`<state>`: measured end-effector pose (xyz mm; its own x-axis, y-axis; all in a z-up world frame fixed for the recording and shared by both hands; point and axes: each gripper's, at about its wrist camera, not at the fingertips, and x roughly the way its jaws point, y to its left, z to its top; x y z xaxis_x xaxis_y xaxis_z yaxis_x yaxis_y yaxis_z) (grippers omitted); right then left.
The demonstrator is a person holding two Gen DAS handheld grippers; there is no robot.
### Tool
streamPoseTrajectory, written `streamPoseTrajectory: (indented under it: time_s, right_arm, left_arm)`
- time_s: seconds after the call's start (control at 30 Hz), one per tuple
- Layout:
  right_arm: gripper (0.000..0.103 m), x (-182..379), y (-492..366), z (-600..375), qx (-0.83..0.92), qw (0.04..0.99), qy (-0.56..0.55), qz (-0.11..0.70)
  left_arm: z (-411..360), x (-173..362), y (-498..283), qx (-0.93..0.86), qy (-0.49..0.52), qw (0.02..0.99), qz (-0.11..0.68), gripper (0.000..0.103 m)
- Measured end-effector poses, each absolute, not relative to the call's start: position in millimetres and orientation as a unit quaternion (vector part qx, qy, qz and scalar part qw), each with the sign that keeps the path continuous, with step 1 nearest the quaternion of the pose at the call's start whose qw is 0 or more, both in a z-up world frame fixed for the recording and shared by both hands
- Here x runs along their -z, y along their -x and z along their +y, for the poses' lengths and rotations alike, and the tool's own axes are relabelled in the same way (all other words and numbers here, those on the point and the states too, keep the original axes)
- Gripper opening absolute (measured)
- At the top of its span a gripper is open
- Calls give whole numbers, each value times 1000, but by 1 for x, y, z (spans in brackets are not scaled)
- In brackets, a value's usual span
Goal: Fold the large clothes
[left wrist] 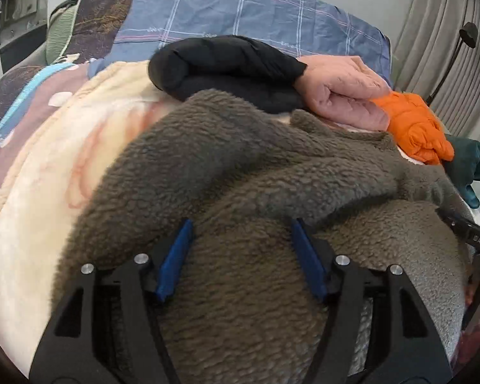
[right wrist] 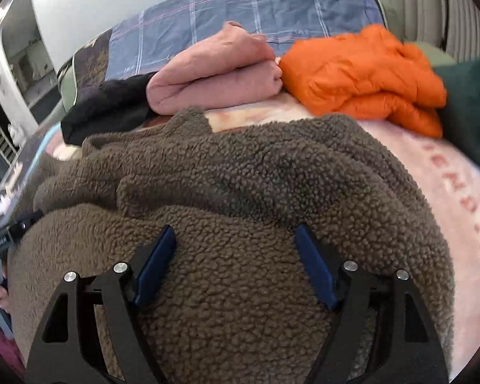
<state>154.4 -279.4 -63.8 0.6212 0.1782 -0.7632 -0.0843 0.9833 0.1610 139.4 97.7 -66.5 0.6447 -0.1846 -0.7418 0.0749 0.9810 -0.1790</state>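
A brown fleece garment point(left wrist: 240, 166) lies bunched in thick folds on a bed, over a cream and pink blanket point(left wrist: 48, 166) that covers the mattress. The left hand-held gripper point(left wrist: 240, 252) hangs just above the near fold of the fleece with its blue pads point(left wrist: 174, 256) spread wide; fleece shows in the gap between them, but neither pad presses on it and nothing is held. The right hand-held gripper point(right wrist: 236, 262) is likewise spread apart over the same garment point(right wrist: 240, 172), its pads point(right wrist: 155, 265) clear of the cloth and gripping nothing. Each view catches the other tool at its edge. Beyond the fleece, folded clothes sit in a row: a black piece point(left wrist: 224, 67), a pink one point(right wrist: 214, 76), an orange puffer jacket point(right wrist: 361, 76) and a dark teal item point(right wrist: 470, 108). Behind them lies blue checked bedding point(left wrist: 240, 9)
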Motion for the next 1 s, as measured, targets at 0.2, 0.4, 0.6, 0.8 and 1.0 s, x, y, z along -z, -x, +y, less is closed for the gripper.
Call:
streamPoseTrajectory:
  time_s: [0.2, 0.4, 0.6, 0.8, 1.0]
  right_arm:
    - [78, 24, -175, -262, -116, 896, -66, 424]
    - [85, 69, -247, -214, -96, 872, 36, 479]
    - [88, 92, -251, -218, -96, 875, 17, 474]
    - [88, 85, -233, -227, -98, 883, 12, 460]
    - [88, 41, -161, -259, -80, 900, 1, 428]
  left_arm:
    - [75, 17, -144, 93, 40, 916, 387, 52]
    - [28, 32, -218, 44, -56, 905, 420, 61]
    - [76, 78, -251, 75, 79, 874, 474, 69]
    - [71, 70, -240, 63, 50, 882, 465, 69]
    - [123, 9, -145, 107, 110, 923, 353, 82]
